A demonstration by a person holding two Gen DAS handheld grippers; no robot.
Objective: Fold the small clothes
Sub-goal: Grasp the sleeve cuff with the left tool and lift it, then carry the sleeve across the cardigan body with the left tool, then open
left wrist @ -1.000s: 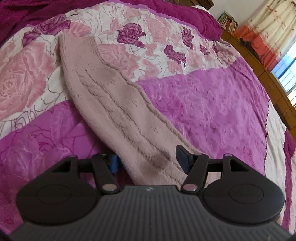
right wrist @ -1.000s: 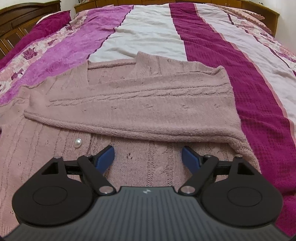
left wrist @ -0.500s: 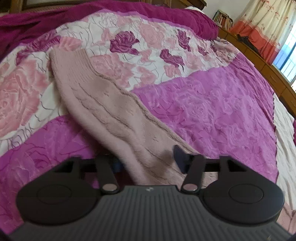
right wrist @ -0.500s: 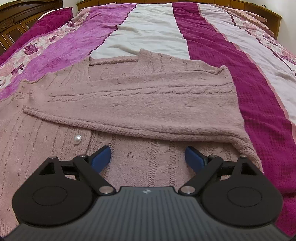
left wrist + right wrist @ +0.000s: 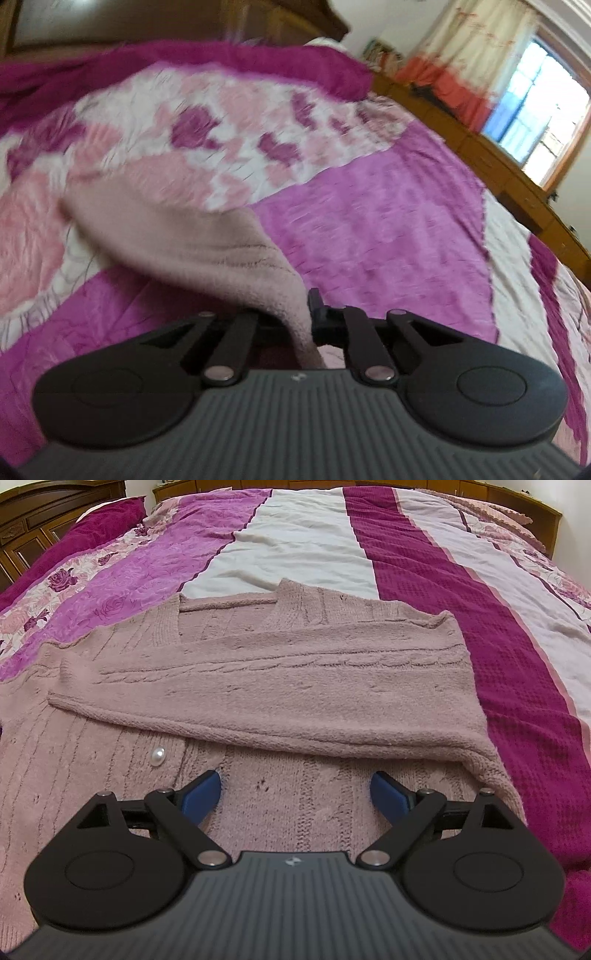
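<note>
Left gripper point(image 5: 295, 314) clenched on pink sleeve point(image 5: 192, 236), fingers pinching knit close together; sleeve draped from jaws, raised off floral bedspread point(image 5: 369, 229), view blurred. One second before, same fingers stood wide apart, straddling sleeve lying flat. Right gripper point(image 5: 295, 794) released, blue pads point(image 5: 203, 792) spread wide, hovering low over cardigan body point(image 5: 280, 812) beside pearl button point(image 5: 158, 756). Other sleeve point(image 5: 277, 694) lay folded across chest, as before. Right gripper pose unchanged apart from slight shift in framing
</note>
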